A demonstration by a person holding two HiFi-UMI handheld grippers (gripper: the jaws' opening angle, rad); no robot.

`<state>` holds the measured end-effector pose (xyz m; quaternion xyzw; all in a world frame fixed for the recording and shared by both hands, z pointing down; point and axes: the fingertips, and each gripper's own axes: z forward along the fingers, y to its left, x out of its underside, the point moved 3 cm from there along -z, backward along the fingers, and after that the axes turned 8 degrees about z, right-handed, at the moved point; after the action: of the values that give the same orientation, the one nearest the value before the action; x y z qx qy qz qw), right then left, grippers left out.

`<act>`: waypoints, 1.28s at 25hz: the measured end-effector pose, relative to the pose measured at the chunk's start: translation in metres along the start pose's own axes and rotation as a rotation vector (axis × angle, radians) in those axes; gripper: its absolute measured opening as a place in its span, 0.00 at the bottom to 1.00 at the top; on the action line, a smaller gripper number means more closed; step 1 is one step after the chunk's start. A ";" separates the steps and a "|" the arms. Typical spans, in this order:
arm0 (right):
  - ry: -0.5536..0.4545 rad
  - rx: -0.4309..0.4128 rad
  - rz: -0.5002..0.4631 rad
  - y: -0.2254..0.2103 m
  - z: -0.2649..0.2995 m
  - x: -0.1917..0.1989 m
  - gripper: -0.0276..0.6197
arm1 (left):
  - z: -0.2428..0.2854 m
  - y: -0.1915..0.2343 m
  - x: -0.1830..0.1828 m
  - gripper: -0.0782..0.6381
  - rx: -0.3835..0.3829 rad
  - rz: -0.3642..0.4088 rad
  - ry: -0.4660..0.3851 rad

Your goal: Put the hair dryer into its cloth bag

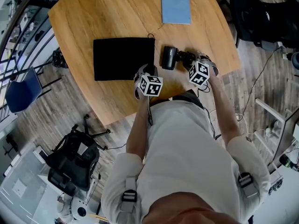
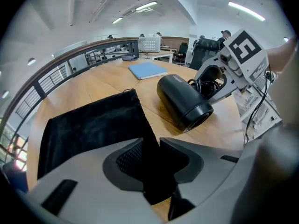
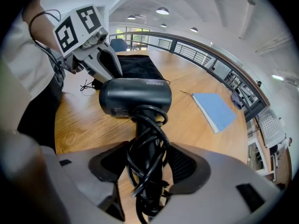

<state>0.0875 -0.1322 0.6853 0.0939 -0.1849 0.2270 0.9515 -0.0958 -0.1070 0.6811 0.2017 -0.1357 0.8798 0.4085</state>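
Barely started tbh: hair dryer [image 1: 169, 57] sits on the desk [image 1: 117, 13] just right of the flat cloth bag [image 1: 122, 58], right tool [image 3: 147, 161] gripping its cord-wrapped handle, left tool [image 2: 152, 148] pinching the bag's edge. Opening and stuffing yet to do.

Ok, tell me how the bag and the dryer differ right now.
The bag lies flat and limp, a thin rectangle; the dryer is a rigid, bulky barrel lying on its side. The bag is gripped at a corner by the left hand-held gripper; the dryer is gripped by its handle, wrapped in cord, in the right hand-held gripper. Both are black and lie on the table.
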 end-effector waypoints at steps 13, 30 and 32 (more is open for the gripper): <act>-0.006 0.001 -0.001 0.000 -0.001 0.000 0.46 | 0.007 -0.002 0.005 0.30 0.017 -0.031 0.024; -0.011 0.002 -0.003 0.000 0.000 0.000 0.46 | 0.001 -0.002 0.002 0.18 0.113 -0.160 -0.030; -0.013 0.003 -0.003 0.000 0.000 0.000 0.46 | 0.000 -0.003 0.000 0.18 0.115 -0.160 -0.036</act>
<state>0.0878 -0.1320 0.6853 0.0969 -0.1906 0.2251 0.9506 -0.0933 -0.1053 0.6816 0.2508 -0.0760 0.8470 0.4625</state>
